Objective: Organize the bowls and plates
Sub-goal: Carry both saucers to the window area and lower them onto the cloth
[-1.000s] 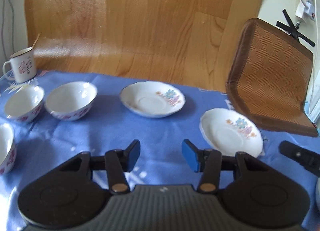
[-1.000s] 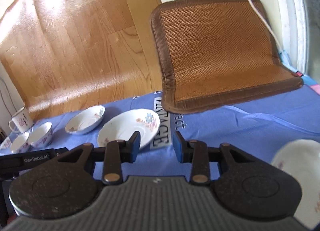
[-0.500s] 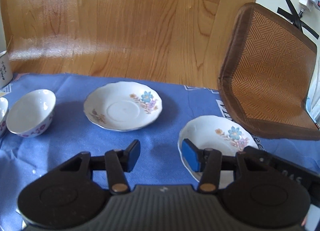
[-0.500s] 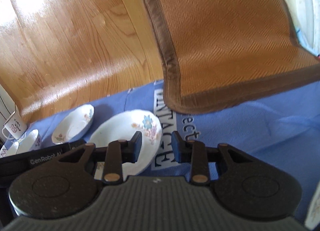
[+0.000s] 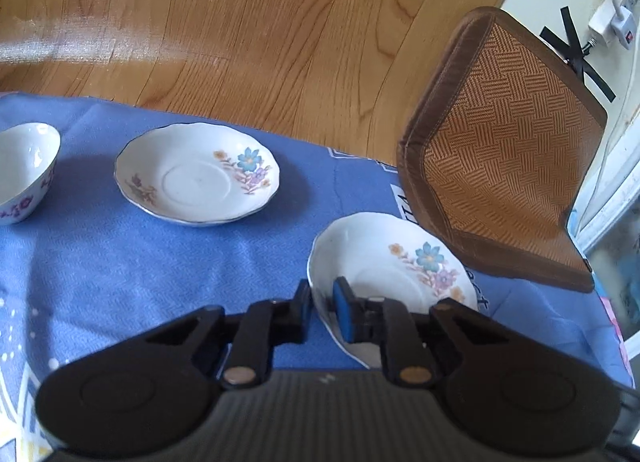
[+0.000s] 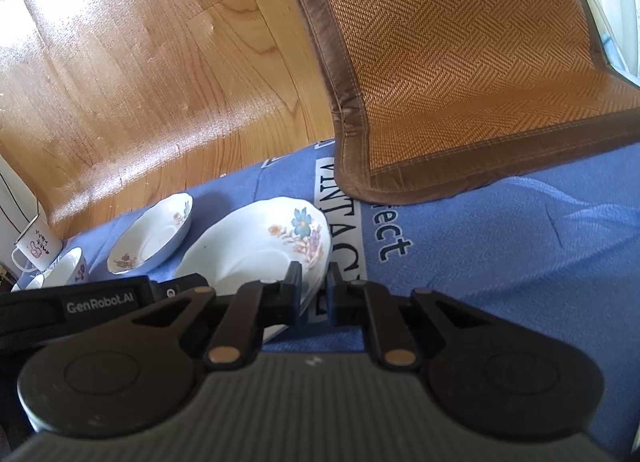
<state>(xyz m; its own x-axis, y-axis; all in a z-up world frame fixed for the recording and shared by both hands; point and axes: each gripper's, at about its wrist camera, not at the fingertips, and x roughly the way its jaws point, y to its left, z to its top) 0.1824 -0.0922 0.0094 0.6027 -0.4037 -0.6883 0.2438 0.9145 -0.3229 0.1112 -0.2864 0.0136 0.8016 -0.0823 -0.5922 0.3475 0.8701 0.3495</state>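
Observation:
A white floral plate point(image 5: 392, 262) lies on the blue cloth, near the brown woven mat. My left gripper point(image 5: 322, 302) is shut on its near left rim. The same plate point(image 6: 256, 250) shows in the right wrist view, where my right gripper point(image 6: 310, 286) is shut on its right rim. A second floral plate point(image 5: 196, 173) lies further left and shows small in the right wrist view point(image 6: 152, 238). A white bowl point(image 5: 24, 169) stands at the far left.
A brown woven mat point(image 5: 504, 189) leans at the right, its edge close behind the held plate. A mug point(image 6: 36, 250) and small bowls point(image 6: 70, 266) stand at the far left of the cloth. Wooden floor lies beyond the table edge.
Both grippers moved in on the right-hand plate and closed, the left on its left rim, the right on its right rim.

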